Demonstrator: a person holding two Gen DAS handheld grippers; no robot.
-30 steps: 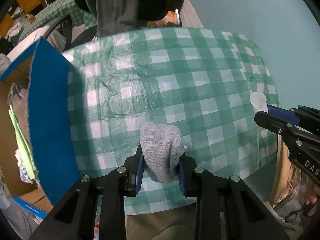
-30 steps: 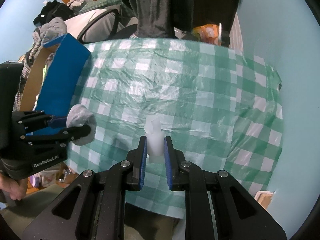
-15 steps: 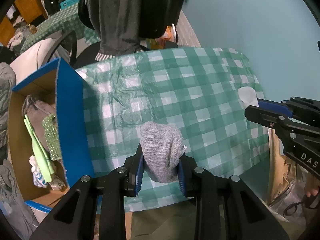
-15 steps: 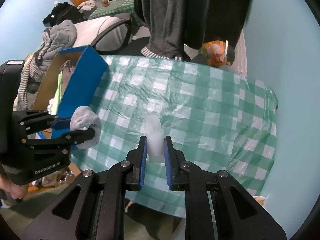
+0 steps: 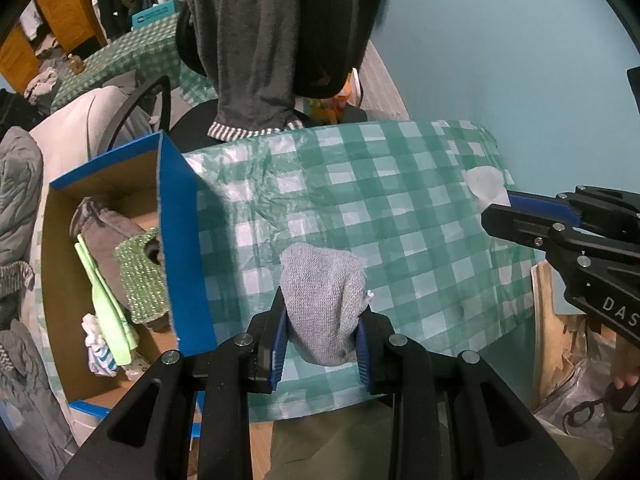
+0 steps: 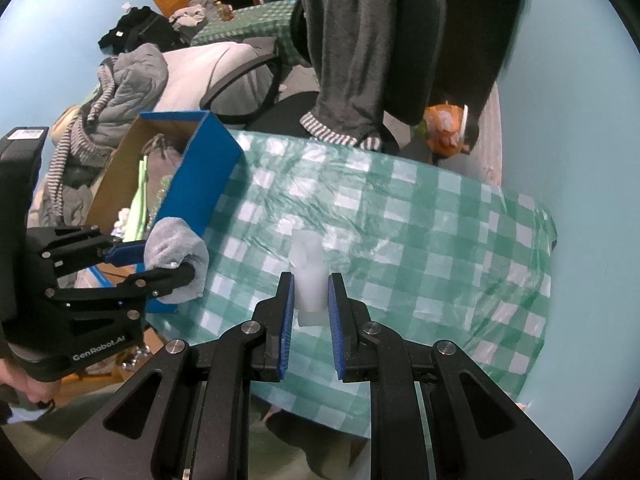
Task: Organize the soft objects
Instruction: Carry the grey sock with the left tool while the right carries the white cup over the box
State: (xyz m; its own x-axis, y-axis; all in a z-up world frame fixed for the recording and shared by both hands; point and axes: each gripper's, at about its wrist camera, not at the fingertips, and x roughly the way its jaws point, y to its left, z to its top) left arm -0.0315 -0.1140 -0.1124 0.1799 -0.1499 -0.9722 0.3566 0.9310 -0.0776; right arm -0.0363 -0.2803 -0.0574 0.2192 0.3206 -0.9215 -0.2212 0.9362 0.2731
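Left gripper point(image 5: 322, 332) jaws clamp a grey knit sock point(image 5: 322, 300); right gripper point(image 6: 309, 312) jaws pinch a white translucent piece point(image 6: 308, 280); blue cardboard box point(image 5: 180, 240) at 9 o'clock holds green cloths point(image 5: 104, 300), grey garment point(image 5: 108, 232).

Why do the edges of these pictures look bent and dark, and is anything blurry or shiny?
Left wrist view: the fisheye lens bows the checkered tablecloth and blackens the corners; the blue box casts a shadow onto the cloth; the grey knit cloth is sharp. Right wrist view: same bending; the tablecloth shows pale glare patches, and the dark shape at top right is smeared.
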